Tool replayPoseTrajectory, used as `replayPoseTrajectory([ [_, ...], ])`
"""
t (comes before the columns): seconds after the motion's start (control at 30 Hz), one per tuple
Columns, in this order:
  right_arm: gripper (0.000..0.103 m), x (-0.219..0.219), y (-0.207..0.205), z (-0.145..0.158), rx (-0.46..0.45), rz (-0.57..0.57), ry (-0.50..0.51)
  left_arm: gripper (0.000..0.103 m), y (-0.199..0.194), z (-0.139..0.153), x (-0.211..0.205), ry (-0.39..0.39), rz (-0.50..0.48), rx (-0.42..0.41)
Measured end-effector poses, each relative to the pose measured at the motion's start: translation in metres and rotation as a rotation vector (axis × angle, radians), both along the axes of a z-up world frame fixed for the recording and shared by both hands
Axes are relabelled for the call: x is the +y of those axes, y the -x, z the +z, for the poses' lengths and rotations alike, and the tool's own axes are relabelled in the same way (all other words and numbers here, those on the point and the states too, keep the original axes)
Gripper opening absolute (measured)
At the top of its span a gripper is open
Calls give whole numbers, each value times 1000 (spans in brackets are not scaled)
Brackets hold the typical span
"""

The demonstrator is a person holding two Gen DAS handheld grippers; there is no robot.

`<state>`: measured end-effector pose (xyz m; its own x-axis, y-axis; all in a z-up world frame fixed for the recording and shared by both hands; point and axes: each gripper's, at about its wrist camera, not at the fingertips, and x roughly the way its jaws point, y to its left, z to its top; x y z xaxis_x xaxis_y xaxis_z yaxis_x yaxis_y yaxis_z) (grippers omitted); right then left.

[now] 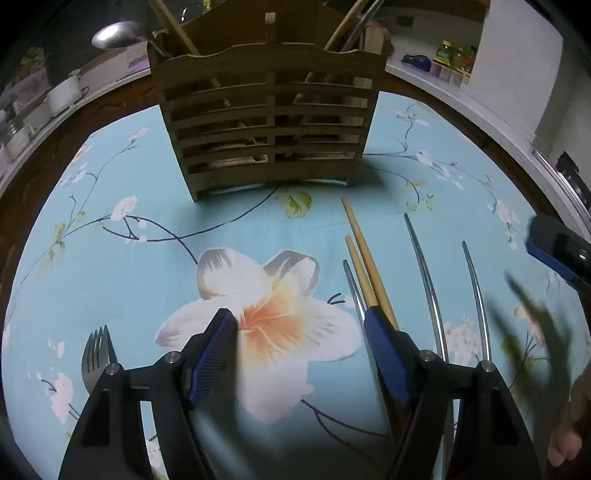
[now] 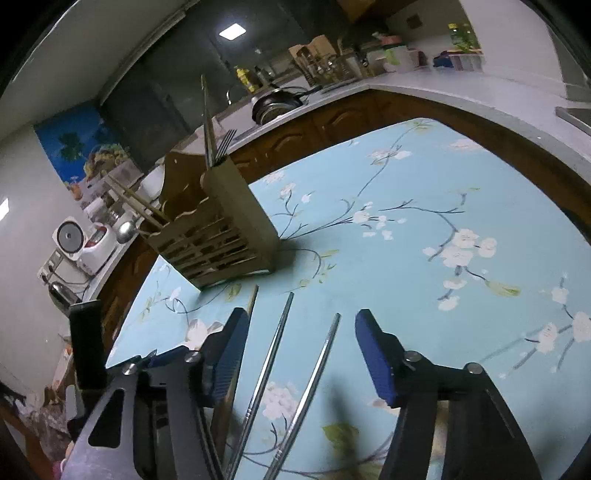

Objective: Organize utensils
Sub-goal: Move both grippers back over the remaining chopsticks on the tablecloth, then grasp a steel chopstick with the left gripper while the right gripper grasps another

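**Utensil sorting: caddy part-filled, five sticks and a fork still loose**

Table: blue floral cloth point(image 1: 122, 266) over the work surface. The wooden slatted caddy point(image 1: 267, 122) stands upright at the far side, well apart from both tools.

Done so far, judging by what stands in it: a ladle point(image 1: 114, 34) and wooden sticks rise from the caddy's left compartment; fork tines and long metal handles point(image 2: 218, 144) rise from the right one.

Left to do: two wooden chopsticks point(image 1: 360, 258) lie side by side on the cloth, a metal chopstick point(image 1: 352, 282) just beside them on the left, two more metal chopsticks point(image 1: 424, 273) to their right. A dark fork point(image 1: 96, 350) lies near the left edge, apart from the rest. I would put the task around the midpoint, no further.

Left gripper point(image 1: 301, 328): jaws apart, nothing between them but the printed flower. The right pad sits over the near ends of the wooden chopsticks; contact cannot be told.

Right gripper point(image 2: 301, 332): jaws apart and straddling the two metal chopsticks point(image 2: 295, 365), pads clear of both; looks like the set-up for a pinch.

Hard to read: near ends of all the sticks run under the gripper bodies. Caddy contents show only through slats; no count possible. A dark blurred shape point(image 1: 535, 332) at the right of the left wrist view is unidentifiable. The fork handle is hidden.
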<state>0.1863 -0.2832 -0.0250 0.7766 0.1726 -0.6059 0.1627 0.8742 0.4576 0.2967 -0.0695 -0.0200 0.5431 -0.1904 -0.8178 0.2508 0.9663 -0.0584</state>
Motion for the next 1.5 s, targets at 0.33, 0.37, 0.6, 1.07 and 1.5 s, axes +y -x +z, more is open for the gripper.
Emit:
replayPoseTrajectory([
  [0.33,51,10,-20,-6,21,32,1,50,-10,7,18,101,0,55],
  [0.37,51,8,-19,-5,18,27,6,50,-12,7,20,119,4,60],
  [0.6,51,1,-20,-3,22,13,13,50,-22,1,1,57,-27,50],
  [1.07,43,15,-37,-12,70,61,29,46,-21,2,3,61,-42,62],
  [1.5,43,-6,-25,-2,47,2,35,46,-28,-3,-15,48,-49,40],
])
